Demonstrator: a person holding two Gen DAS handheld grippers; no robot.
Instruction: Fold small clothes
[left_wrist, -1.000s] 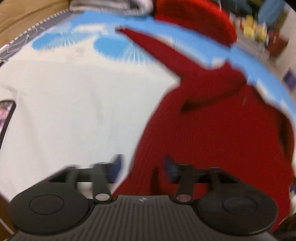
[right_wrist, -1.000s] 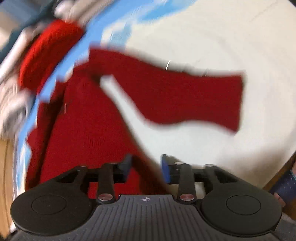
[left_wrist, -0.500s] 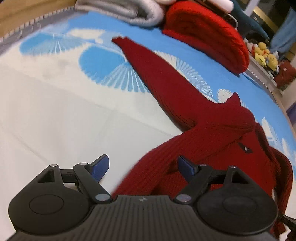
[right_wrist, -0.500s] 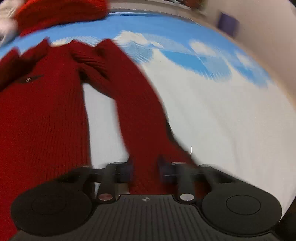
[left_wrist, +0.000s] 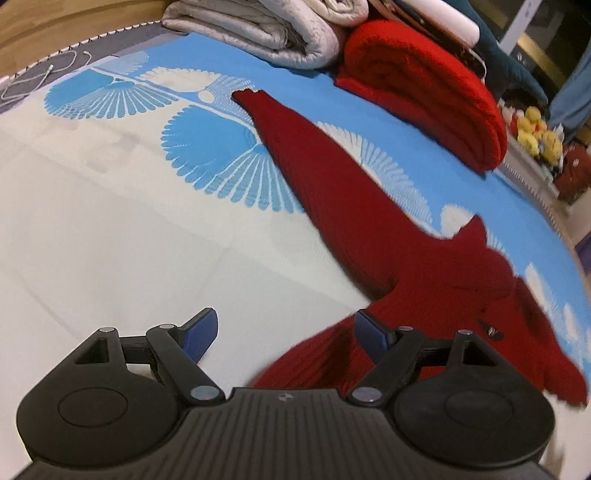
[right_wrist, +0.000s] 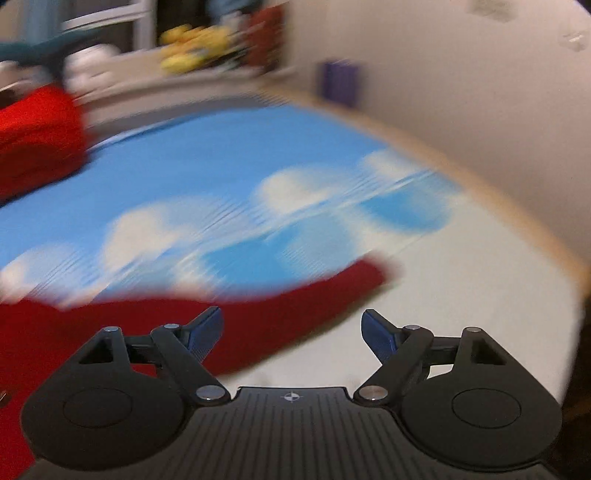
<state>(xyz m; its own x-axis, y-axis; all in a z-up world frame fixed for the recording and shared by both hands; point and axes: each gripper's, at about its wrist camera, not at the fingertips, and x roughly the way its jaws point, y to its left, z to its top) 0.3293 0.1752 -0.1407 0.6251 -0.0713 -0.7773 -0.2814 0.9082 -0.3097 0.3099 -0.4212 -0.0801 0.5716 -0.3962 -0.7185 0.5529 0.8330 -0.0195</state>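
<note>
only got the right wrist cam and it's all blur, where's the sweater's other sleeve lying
Observer: The other sleeve lies stretched out flat on the sheet, cuff pointing to the far end of the bed.
Operator: left gripper got hold of anything
Observer: No. The left gripper has its jaws open, one over the sweater body, one over bare sheet.
Operator: what's up at that far end
Observer: A folded grey blanket, beside the red blanket.

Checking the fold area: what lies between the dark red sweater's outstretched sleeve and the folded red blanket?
In the left wrist view, only bare blue-and-white bedcover separates sleeve and red blanket.
</note>
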